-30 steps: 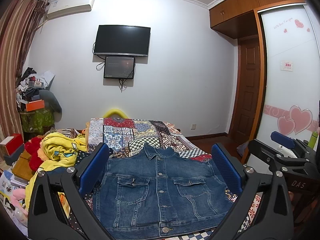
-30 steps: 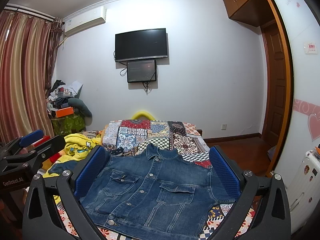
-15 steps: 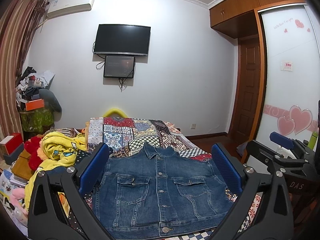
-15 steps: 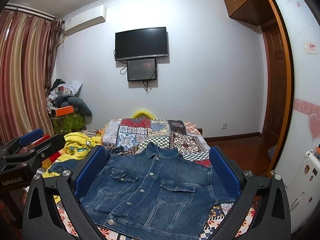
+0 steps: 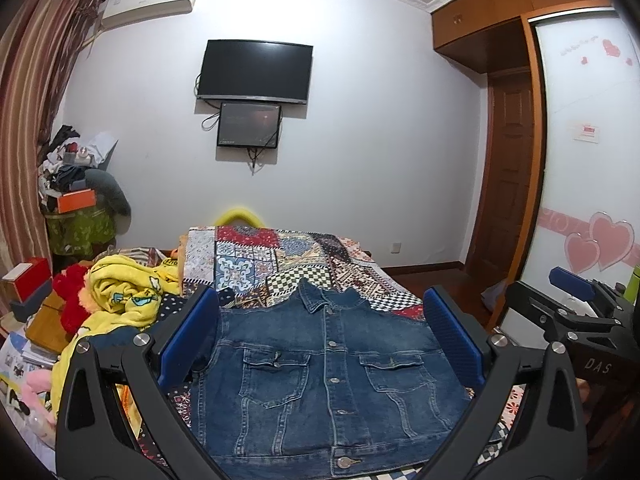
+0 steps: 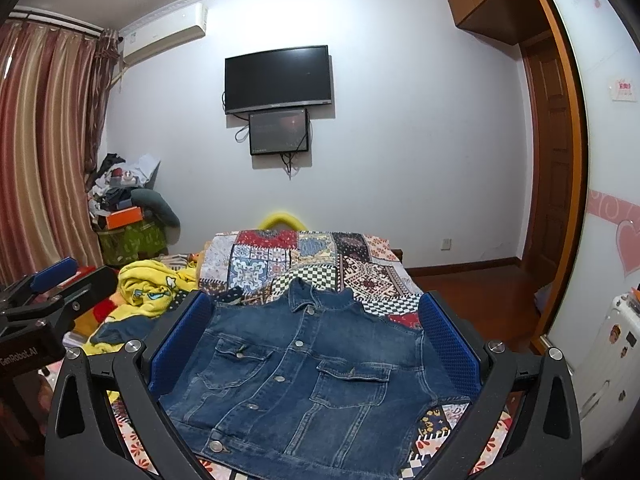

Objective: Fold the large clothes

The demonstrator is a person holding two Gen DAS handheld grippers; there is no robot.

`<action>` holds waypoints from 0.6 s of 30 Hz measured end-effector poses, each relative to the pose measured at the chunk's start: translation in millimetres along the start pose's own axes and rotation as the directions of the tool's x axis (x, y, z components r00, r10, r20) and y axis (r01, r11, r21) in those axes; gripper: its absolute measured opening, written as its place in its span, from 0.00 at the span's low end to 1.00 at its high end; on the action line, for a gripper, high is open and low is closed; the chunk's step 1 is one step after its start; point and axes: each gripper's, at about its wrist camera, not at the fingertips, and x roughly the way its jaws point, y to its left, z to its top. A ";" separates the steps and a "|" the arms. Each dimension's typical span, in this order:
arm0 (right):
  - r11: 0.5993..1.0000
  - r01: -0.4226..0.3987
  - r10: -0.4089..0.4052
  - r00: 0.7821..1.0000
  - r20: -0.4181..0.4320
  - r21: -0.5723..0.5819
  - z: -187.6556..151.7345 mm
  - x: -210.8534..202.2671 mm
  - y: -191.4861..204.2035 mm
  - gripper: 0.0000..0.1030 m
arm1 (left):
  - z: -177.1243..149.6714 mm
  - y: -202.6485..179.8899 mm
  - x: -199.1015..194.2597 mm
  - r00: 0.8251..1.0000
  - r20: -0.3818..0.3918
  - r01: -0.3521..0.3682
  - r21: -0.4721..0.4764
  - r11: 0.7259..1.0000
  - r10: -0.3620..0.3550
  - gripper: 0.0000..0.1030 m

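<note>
A blue denim jacket (image 5: 332,376) lies flat and buttoned, front up, on the patchwork bedspread (image 5: 288,264), collar toward the far wall. It also shows in the right wrist view (image 6: 304,380). My left gripper (image 5: 320,344) is open and empty, held above the jacket's near part. My right gripper (image 6: 316,344) is open and empty, also above the jacket. The right gripper shows at the right edge of the left wrist view (image 5: 576,320); the left gripper shows at the left edge of the right wrist view (image 6: 44,300). The sleeves look tucked out of sight.
A yellow cartoon blanket (image 5: 124,292) and red plush (image 5: 70,300) lie piled left of the jacket. Boxes and clutter (image 5: 72,200) stand at the far left by the curtain. A wardrobe with heart stickers (image 5: 592,200) and a wooden door (image 5: 512,184) are on the right.
</note>
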 end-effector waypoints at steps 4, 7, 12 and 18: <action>1.000 0.007 -0.007 1.000 -0.022 -0.003 -2.1 14.6 -1.2 1.00 | -1.6 13.4 15.8 0.999 -0.015 -0.033 -0.013 0.999 0.033 1.00; 1.000 0.016 -0.016 0.999 -0.046 -0.008 -4.3 30.6 -3.1 1.00 | -4.3 27.4 33.1 0.997 -0.036 -0.066 -0.019 0.998 0.066 1.00; 1.000 0.029 -0.030 0.994 -0.104 -0.013 -11.8 67.3 -9.5 1.00 | -12.3 60.6 66.9 0.988 -0.080 -0.137 -0.033 0.990 0.134 1.00; 0.999 0.034 -0.039 0.976 -0.213 -0.027 -27.0 117.7 -18.3 1.00 | -33.8 118.4 112.6 0.968 -0.172 -0.197 -0.054 0.979 0.185 1.00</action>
